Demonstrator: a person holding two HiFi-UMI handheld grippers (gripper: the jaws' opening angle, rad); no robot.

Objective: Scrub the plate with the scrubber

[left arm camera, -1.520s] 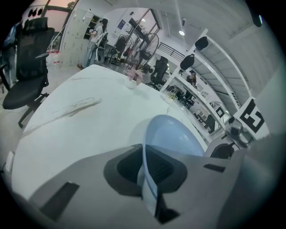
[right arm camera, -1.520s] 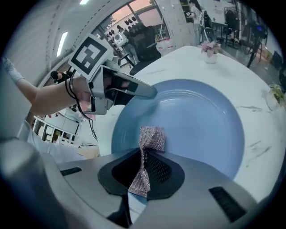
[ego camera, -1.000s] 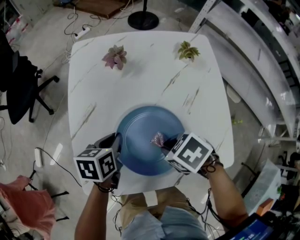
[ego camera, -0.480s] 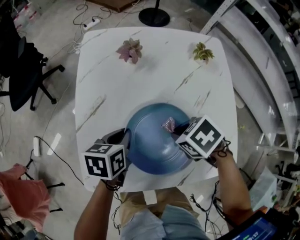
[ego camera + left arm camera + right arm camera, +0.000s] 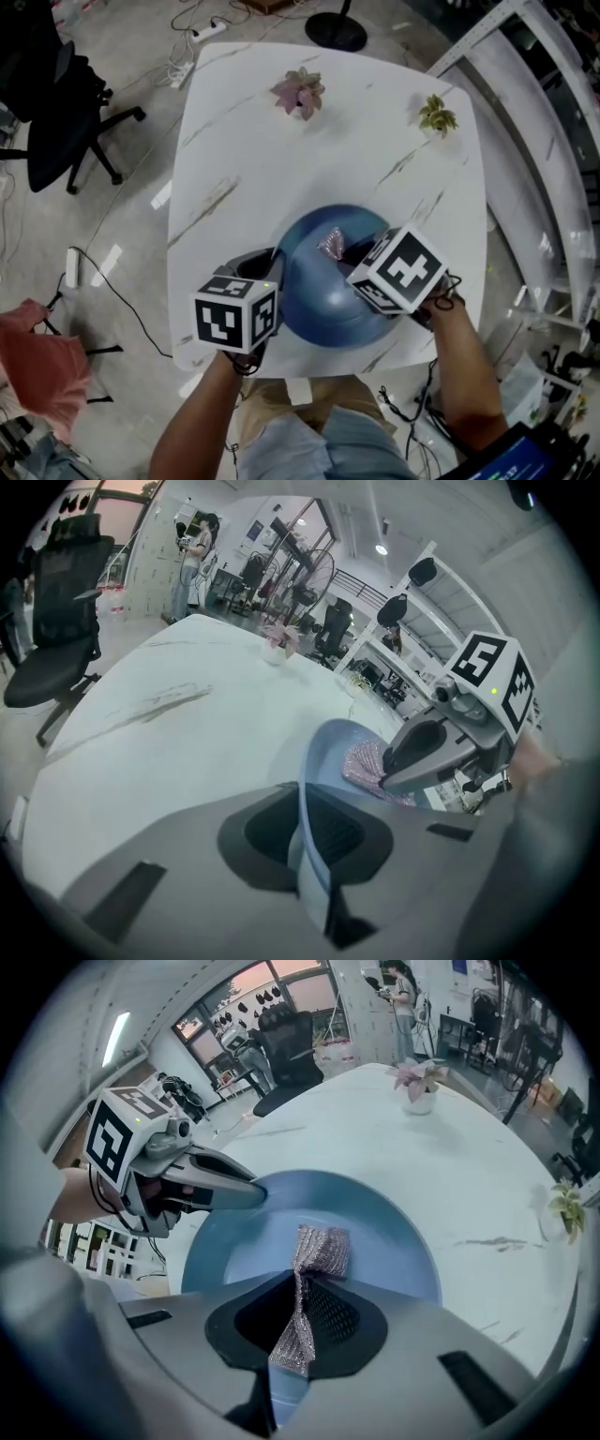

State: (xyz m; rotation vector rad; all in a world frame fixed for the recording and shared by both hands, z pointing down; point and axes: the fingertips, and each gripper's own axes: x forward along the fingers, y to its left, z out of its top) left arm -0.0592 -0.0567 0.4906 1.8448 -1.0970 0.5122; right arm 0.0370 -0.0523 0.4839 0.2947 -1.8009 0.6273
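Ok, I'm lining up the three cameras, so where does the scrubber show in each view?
Head view: scrubber near centre, on the blue plate's far half.
Left gripper view: right of centre, beyond the plate's rim.
Right gripper view: lower centre, clamped in the right gripper.
Shared landmark: the pink potted plant.

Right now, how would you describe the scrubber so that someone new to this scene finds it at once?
On the white marble table, find the blue plate at the near edge. On it rests the scrubber, a small pinkish glittery mesh pinched in the right gripper. Unlike the pink potted plant at the far edge, it is fabric and touches the plate.
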